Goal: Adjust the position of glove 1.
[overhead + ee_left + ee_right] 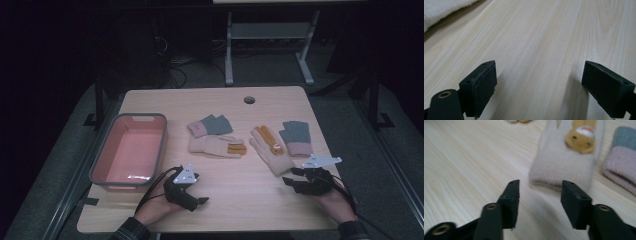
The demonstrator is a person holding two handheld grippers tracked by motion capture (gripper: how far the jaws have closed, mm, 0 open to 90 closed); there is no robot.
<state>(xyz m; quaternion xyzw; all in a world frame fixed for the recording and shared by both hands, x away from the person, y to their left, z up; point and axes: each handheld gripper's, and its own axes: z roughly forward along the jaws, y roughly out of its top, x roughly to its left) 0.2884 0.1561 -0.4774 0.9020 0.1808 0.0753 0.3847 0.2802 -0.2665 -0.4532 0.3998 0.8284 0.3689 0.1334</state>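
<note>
Two pairs of gloves lie on the wooden table [235, 200]. On the right are a beige glove [272, 150] with an orange bear patch and a grey glove with a pink cuff [296, 137]. Further left lie a matching beige glove [215, 146] and grey-pink glove [210, 126]. My right gripper [291, 181] rests low near the front right. Its jaws [540, 195] stand partly apart with nothing between them, just short of the beige glove's cuff [564, 167]. My left gripper [201, 200] lies at the front left. It is wide open [539, 85] over bare wood.
A pink basin with a grey rim [107, 165] stands at the table's left side, close to my left hand. A round cable hole [249, 99] sits near the far edge. A pale fabric edge [441, 10] shows in the left gripper view's upper corner.
</note>
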